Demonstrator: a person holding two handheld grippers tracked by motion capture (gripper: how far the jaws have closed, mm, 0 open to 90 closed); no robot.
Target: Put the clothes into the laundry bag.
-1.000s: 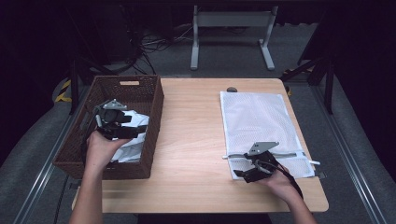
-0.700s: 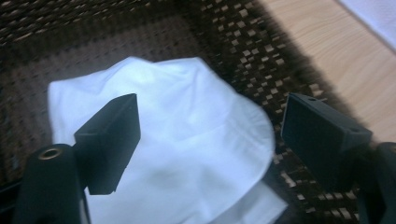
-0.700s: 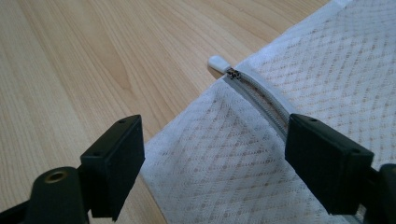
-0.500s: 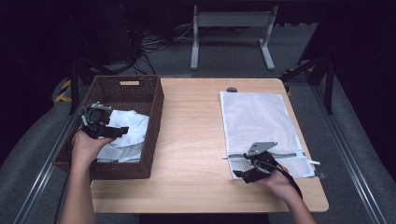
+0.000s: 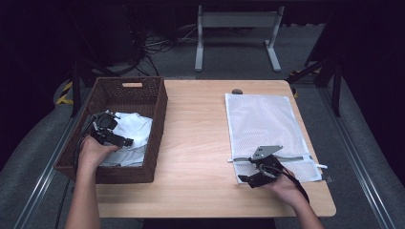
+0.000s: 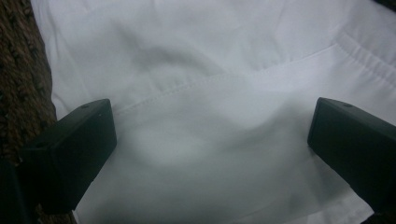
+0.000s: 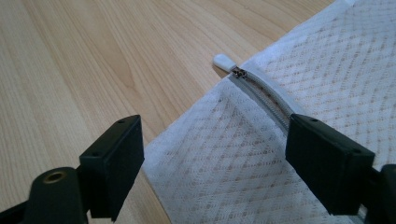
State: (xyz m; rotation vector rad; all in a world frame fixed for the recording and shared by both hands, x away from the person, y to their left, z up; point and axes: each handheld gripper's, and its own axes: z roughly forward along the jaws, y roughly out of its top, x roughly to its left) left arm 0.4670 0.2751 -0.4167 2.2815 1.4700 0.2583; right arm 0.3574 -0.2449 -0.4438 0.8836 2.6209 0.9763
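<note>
Left gripper point(image 5: 125, 141), jaws just spread wide and empty, hovers right over the white garment point(image 6: 224, 116), probably a shirt, in the wicker basket point(image 5: 157, 102); right gripper point(image 5: 249, 180) waits open at the mesh laundry bag point(image 5: 262, 119).

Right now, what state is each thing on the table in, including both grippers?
Left gripper: open, jaws just widened, over the white cloth.
Right gripper: open, above the bag's corner.
White cloth: crumpled in the basket.
Wicker basket: upright.
Mesh bag: flat.
Zipper: closed as far as seen.
</note>
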